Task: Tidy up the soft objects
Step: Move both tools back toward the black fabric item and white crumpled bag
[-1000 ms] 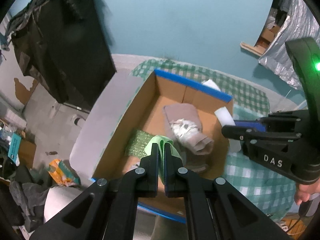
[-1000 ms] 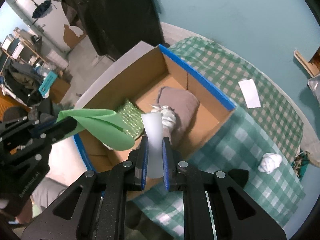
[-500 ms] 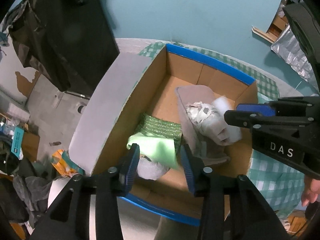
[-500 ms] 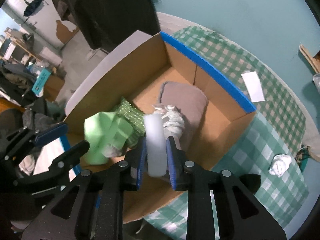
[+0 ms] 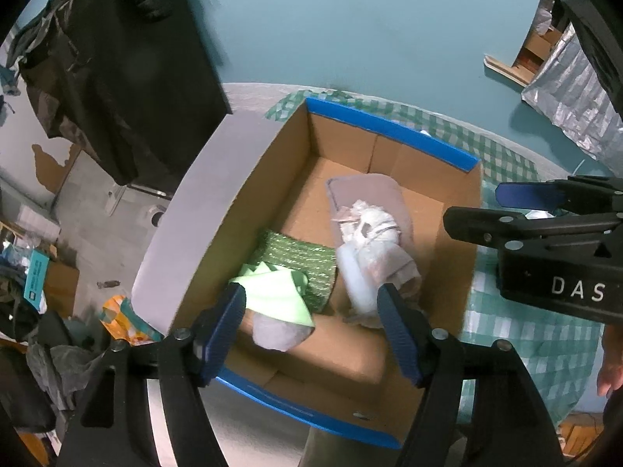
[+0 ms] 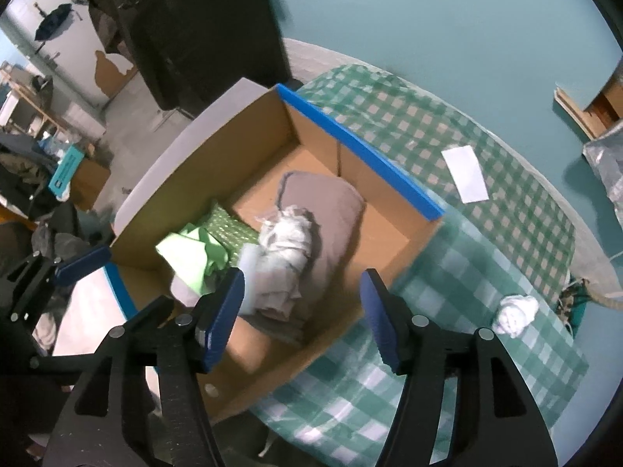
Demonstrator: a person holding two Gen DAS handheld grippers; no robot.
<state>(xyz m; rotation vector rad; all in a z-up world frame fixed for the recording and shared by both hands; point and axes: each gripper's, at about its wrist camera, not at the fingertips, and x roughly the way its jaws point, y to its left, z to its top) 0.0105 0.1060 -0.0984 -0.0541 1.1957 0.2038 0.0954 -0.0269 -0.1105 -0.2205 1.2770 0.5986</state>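
Note:
An open cardboard box [image 5: 444, 268] [image 6: 393, 229] with blue-taped rims stands on a green checked tablecloth. Inside lie a light green foam sheet [image 5: 276, 295] [image 6: 190, 253], a green bubble-wrap piece [image 5: 303, 257], a taupe cushion [image 6: 331, 202], a crumpled white wad [image 5: 370, 222] and a white foam piece [image 5: 358, 284] [image 6: 249, 268]. My left gripper [image 5: 311, 315] hangs over the box's near end, jaws opening, nothing between them. My right gripper [image 6: 301, 295] hovers above the box, jaws opening too, and nothing is gripped between them.
On the tablecloth outside the box lie a crumpled white ball [image 6: 516, 313] and a white paper slip [image 6: 467, 173]. A teal wall runs behind the table. Dark hanging clothes [image 5: 117, 78] and floor clutter sit to the left. A hand [image 5: 611, 366] shows at the right edge.
Both grippers went from shut to open. The green foam sheet left the left gripper and the white foam piece left the right gripper; both now lie in the box.

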